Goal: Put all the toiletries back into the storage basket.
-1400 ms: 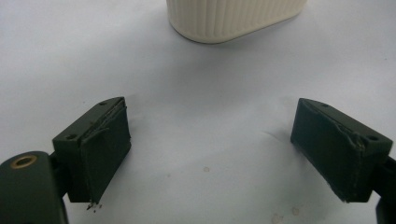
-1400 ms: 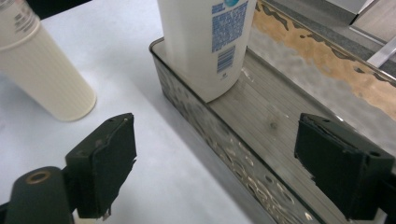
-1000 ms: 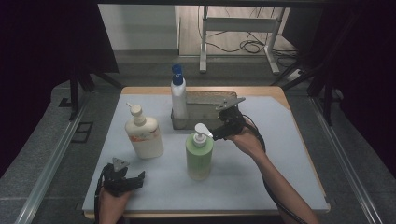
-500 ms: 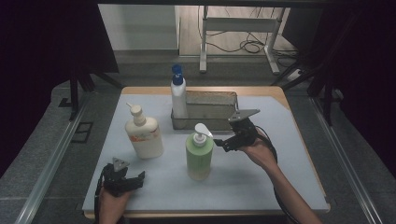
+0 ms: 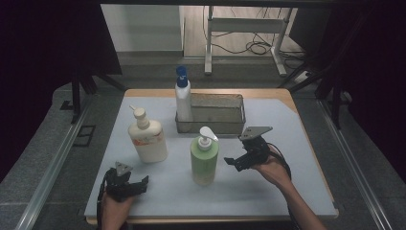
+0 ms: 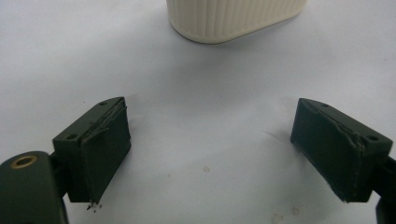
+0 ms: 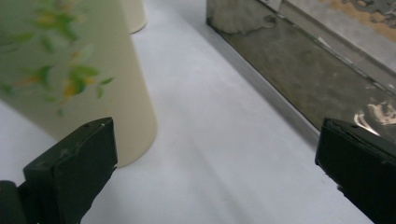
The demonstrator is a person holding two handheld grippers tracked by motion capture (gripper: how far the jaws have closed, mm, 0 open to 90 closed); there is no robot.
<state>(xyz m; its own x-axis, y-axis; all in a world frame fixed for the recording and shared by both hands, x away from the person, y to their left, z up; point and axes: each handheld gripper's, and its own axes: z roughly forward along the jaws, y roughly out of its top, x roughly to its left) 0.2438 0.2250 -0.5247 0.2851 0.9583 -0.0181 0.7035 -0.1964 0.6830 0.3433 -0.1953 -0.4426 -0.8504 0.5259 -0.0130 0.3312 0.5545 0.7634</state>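
Nearest me, the left gripper [image 5: 125, 186] is resting on the pale blue mat [image 5: 287, 191] at about seven o'clock with its jaws spread wide on nothing, while the right gripper [image 5: 242, 160] is hovering at four o'clock, jaws parted and empty, just beside the green pump bottle with a white nozzle [image 5: 204, 158] standing upright near the mat's middle. Judging by this, the work is barely under way: that bottle is not yet gripped. Farther off, a cream pump bottle [image 5: 147, 140] is standing at ten o'clock, and at twelve o'clock a white bottle with a blue cap [image 5: 183, 99] is sitting at the left end of a grey metal basket [image 5: 218, 115]; nothing is blocking the reach.
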